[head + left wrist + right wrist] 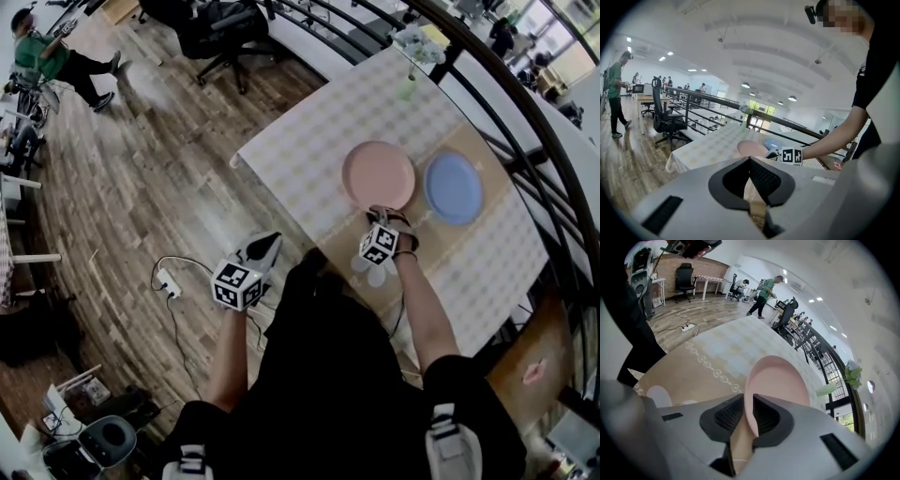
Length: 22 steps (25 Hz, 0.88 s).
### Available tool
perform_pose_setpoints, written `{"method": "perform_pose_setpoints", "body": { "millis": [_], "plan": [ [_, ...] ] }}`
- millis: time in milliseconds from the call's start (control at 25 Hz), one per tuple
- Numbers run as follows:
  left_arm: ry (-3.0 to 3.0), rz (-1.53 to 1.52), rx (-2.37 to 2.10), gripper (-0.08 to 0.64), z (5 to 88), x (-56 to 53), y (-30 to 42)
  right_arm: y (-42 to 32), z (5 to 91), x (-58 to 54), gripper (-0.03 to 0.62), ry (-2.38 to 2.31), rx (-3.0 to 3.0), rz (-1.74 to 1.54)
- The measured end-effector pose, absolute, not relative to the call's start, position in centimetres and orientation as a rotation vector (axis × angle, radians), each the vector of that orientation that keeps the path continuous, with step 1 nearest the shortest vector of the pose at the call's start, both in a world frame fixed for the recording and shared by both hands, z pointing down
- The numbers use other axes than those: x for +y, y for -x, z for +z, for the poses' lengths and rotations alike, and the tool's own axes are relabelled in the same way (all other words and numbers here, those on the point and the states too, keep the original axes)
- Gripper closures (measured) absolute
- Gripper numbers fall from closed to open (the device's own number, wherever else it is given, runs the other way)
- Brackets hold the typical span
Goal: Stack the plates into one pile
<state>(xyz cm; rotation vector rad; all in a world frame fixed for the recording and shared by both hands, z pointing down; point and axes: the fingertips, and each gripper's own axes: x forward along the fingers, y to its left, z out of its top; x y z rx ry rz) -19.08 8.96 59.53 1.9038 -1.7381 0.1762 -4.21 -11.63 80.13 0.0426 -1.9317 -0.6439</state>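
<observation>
The step in hand is the first pick-up: nothing is stacked yet, and the pink plate and the blue plate both lie flat on the worktop.

The right gripper sits at the pink plate's near rim. In the right gripper view its jaws stand partly apart with that rim between them. One pad is right against the rim and a little slack shows on the other side, so I judge the plate is straddled, not yet grasped.

The left gripper is well apart from the pink plate, off the worktop's near-left edge over the wooden floor. Its tips are together and it carries nothing.

The next move calls for the jaws to clench on the rim. The pink plate must then be lifted and carried across to the blue plate, which lies just beside it on its right in the head view, and lowered flat and centred on it. A grip on one edge alone may let the plate droop or pivot.

Both plates look smooth, round and shallow with low raised rims, and both are empty. They seem close in width, so they should nest well.
</observation>
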Motion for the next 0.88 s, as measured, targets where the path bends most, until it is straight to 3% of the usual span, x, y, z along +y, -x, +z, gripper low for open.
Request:
{"method": "perform_pose_setpoints", "body": {
  "millis": [880],
  "plan": [
    [-1.824, 0.196, -1.784, 0.558, 60.0, 12.1, 20.6, 4.9, 83.8, -12.4, 0.569, -0.034, -1.829, -0.695]
  ]
}}
